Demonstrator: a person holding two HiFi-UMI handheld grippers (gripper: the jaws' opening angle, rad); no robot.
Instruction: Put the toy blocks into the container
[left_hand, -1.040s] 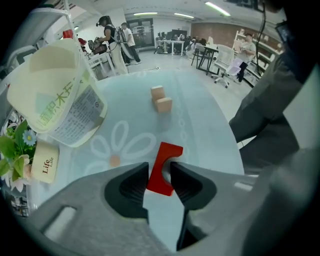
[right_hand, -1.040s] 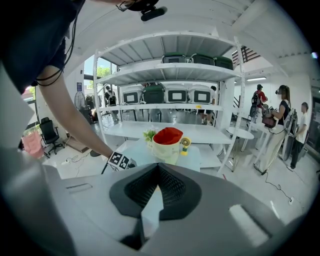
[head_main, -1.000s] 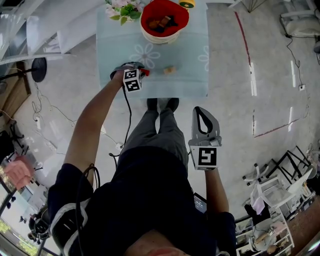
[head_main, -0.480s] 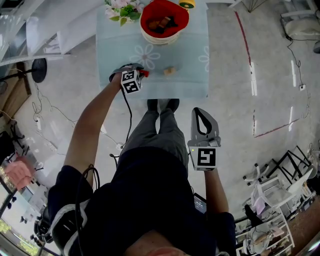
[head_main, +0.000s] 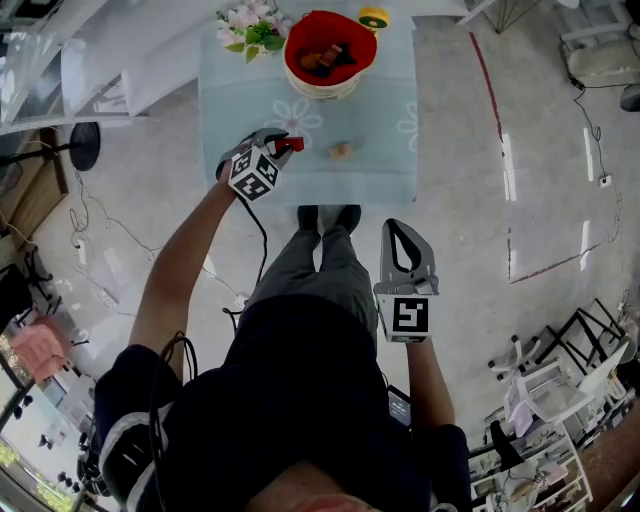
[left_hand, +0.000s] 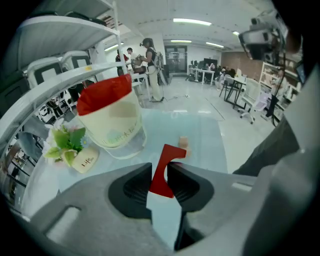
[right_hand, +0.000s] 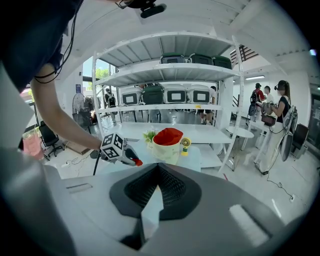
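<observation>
Pale blue glass table with white flower prints, floor all round.

Cream round container with red lining stands at the middle of the table's far edge. A few brown and dark toy blocks lie inside.

Your left gripper is over the near left part of the table. Its jaws have just been closing and are clamped on a flat red arch-shaped block, which stands upright between the pads, clear of the tabletop.

Your right gripper hangs off the table's near edge, beside your leg. Its jaws are together with nothing between them.

Small pot of pink and green flowers sits at the far left corner.

Small yellow round object sits at the far edge, just right of the container.

Small tan wooden block lies loose toward the near edge, right of the left gripper and apart from it.
</observation>
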